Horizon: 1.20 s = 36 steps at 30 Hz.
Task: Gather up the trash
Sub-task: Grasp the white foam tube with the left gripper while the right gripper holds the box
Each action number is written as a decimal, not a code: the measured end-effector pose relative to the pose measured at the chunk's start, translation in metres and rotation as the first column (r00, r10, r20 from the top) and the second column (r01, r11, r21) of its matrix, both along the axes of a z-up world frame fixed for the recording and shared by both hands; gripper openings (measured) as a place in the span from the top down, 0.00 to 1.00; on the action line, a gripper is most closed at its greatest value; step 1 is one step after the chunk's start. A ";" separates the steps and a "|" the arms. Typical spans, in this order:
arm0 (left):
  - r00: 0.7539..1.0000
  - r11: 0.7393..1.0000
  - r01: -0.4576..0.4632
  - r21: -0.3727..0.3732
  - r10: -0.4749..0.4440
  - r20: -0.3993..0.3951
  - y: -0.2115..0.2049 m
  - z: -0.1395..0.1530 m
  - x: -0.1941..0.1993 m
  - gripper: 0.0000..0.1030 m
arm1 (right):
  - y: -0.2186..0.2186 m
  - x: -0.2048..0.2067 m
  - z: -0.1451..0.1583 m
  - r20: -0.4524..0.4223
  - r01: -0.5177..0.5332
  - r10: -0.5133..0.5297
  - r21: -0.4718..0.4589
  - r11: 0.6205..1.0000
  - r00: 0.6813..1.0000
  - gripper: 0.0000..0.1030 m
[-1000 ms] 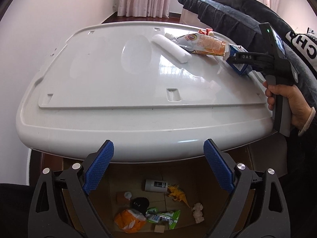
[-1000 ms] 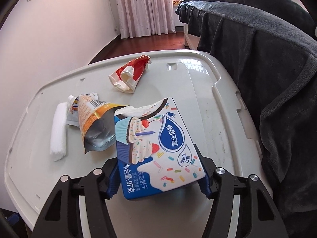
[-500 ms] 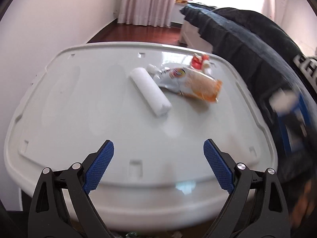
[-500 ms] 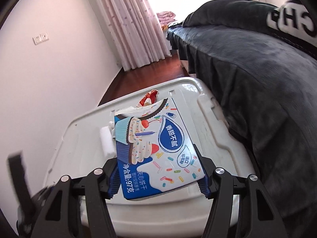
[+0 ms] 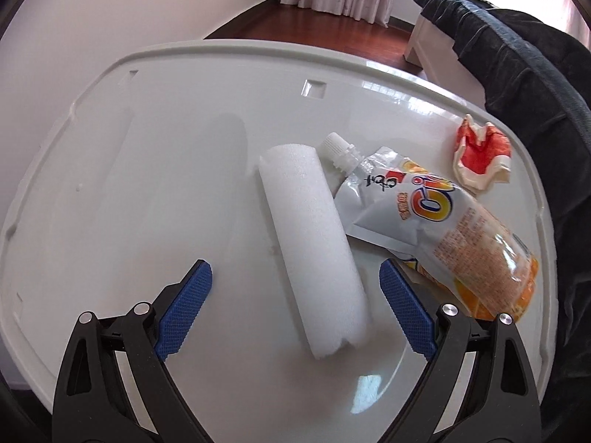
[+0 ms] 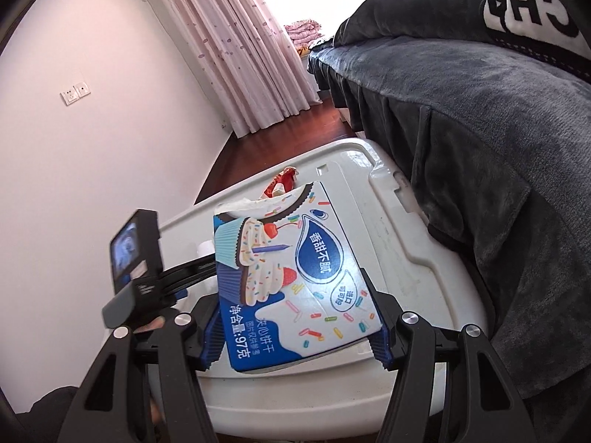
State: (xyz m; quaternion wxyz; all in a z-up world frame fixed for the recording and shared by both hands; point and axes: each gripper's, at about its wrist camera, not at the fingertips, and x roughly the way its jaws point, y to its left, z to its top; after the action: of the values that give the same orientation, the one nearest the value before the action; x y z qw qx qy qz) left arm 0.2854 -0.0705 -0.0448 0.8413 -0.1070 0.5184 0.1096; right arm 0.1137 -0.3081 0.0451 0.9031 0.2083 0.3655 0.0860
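Observation:
A white foam roll [image 5: 314, 247] lies on the white plastic lid [image 5: 166, 170], its near end between the fingers of my open left gripper [image 5: 295, 310]. Right of it lie an orange drink pouch [image 5: 436, 221] with a white cap and a crumpled red-and-white wrapper [image 5: 480, 155]. My right gripper [image 6: 295, 328] is shut on a blue cupcake-print biscuit box [image 6: 291, 277] and holds it above the lid's near right part. The left gripper's body [image 6: 136, 265] shows at left in the right wrist view. The red wrapper [image 6: 282, 181] shows behind the box.
A bed with a dark grey blanket [image 6: 480, 155] runs along the lid's right side. A white wall [image 6: 92, 155] stands on the left, pink curtains [image 6: 240, 48] and dark wood floor [image 6: 280, 136] beyond the lid.
My left gripper has moved forward over the lid, from its front edge to the foam roll. My right gripper has lifted the biscuit box off the lid and pulled back.

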 end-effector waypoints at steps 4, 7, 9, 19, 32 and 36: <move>1.000 0.997 0.004 0.076 -0.002 -0.021 0.001 -0.007 0.009 0.15 | 0.000 0.002 -0.001 -0.011 0.000 0.000 0.012 1.000 1.000 0.41; 0.999 0.994 0.045 0.099 -0.048 0.019 -0.002 -0.002 0.004 0.31 | 0.002 0.005 -0.002 -0.023 -0.004 0.005 0.014 1.000 1.000 0.41; 0.994 0.984 0.097 0.147 -0.104 0.042 -0.012 0.004 0.002 0.61 | 0.005 0.008 -0.004 -0.031 -0.008 0.009 0.012 1.000 0.999 0.41; 0.980 0.974 0.171 0.147 -0.184 0.080 -0.015 0.010 -0.015 0.74 | 0.011 0.016 -0.007 -0.037 -0.020 0.019 -0.012 1.000 0.999 0.41; 0.972 0.975 0.187 0.123 -0.201 0.119 0.012 0.035 -0.084 0.78 | 0.036 0.003 -0.007 -0.002 -0.066 0.066 -0.080 0.995 0.998 0.41; 0.969 0.976 0.193 0.102 -0.206 0.136 0.026 0.047 -0.121 0.78 | 0.050 -0.009 -0.007 0.015 -0.094 0.096 -0.099 0.991 0.995 0.41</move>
State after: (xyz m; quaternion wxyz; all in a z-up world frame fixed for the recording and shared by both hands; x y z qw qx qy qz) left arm 0.1641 -0.0443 0.0018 0.8876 -0.0249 0.4582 0.0391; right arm 0.1050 -0.2580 0.0382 0.9107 0.1453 0.3698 0.1129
